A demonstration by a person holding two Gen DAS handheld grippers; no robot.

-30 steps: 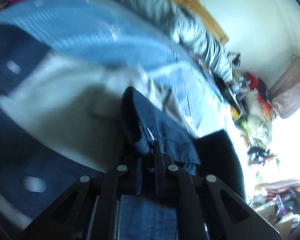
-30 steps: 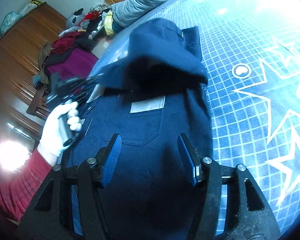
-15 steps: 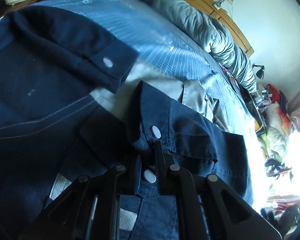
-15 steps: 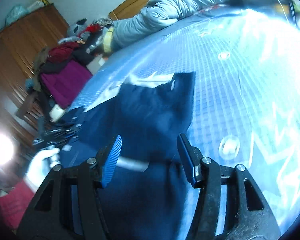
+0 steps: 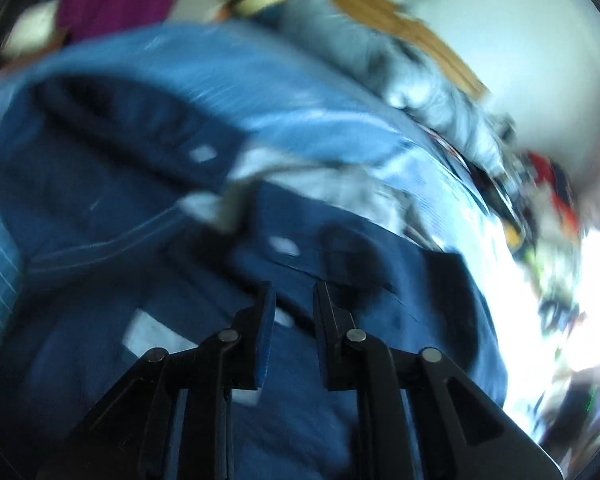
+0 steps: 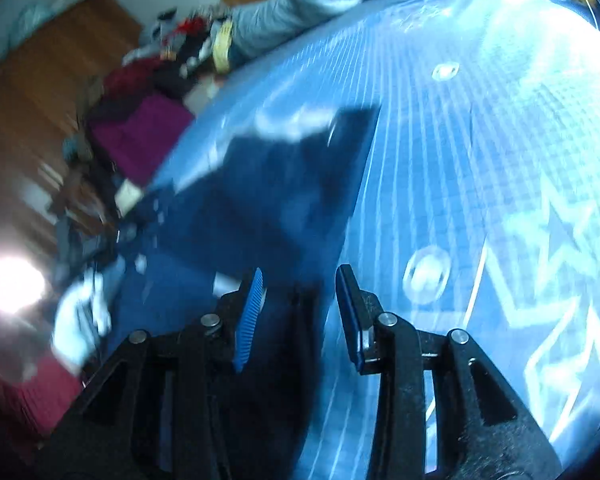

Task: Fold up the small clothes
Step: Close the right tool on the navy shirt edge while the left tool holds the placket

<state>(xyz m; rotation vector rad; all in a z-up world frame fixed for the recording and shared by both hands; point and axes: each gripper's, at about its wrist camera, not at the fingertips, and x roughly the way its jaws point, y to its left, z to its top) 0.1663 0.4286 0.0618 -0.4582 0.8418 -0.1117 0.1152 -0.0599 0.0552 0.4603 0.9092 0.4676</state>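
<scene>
Both grippers parted, empty: left gripper (image 5: 294, 304) over navy shirt (image 5: 100, 184), right gripper (image 6: 300, 300) at its edge. Regrip the hem squarely, fold flat on blue sheet (image 6: 480, 140).

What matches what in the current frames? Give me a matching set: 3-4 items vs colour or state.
Items:
1. left claw
2. navy shirt
3. bedsheet
4. folded cloth by the wardrobe

States:
A. magenta
B. light blue grid with white stars
C. open, holding nothing
D. dark blue with pale snap buttons

Pairs: 1-C, 2-D, 3-B, 4-A
</scene>
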